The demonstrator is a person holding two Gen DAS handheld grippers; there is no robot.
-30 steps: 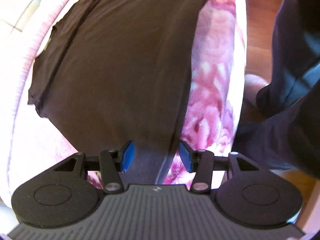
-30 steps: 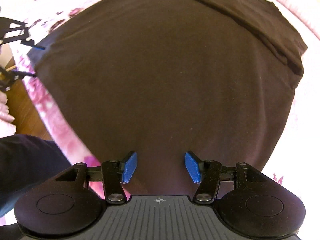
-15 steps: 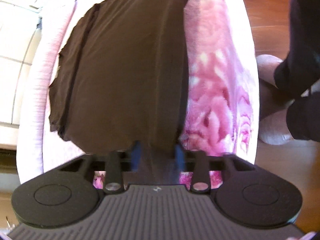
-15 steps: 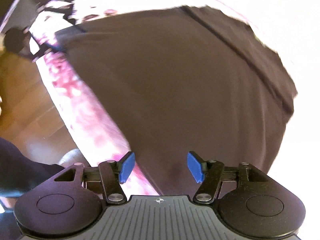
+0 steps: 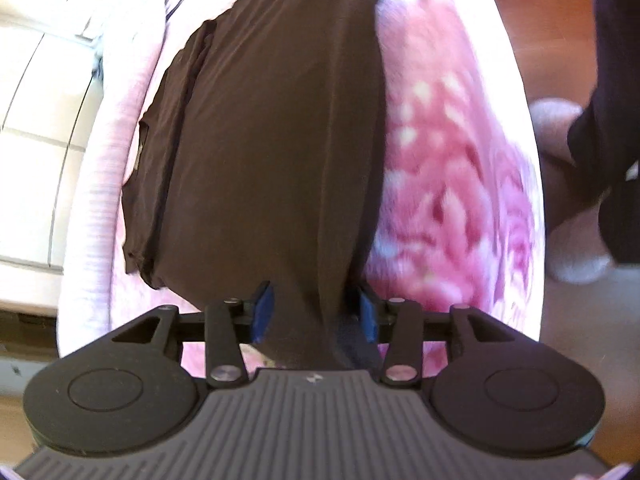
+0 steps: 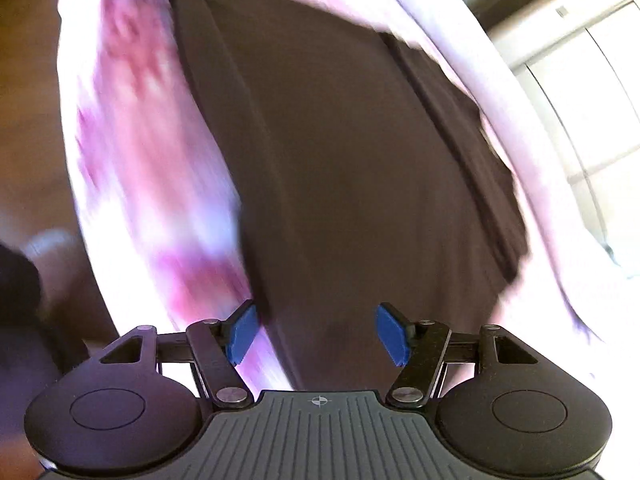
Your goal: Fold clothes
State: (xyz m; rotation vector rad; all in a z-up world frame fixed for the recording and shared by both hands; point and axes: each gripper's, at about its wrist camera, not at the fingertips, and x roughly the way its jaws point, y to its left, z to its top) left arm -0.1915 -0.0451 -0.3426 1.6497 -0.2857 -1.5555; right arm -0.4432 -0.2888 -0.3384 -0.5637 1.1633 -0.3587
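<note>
The left hand-held gripper (image 5: pixel 314 314) has its 2 blue pads (image 5: pixel 262 312) pressed against a bunched edge of the dark brown garment (image 5: pixel 272 128), which fills the gap between them. The garment lies spread over a pink floral blanket (image 5: pixel 448 184). At right, above wooden floor (image 5: pixel 540 20), are dark trousers (image 5: pixel 612 120) and a pale sock (image 5: pixel 576 256).

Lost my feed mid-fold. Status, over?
Left gripper shut on brown garment hem. Right gripper open, straddling its edge. Garment on pink blanket. Nothing in the way.
</note>
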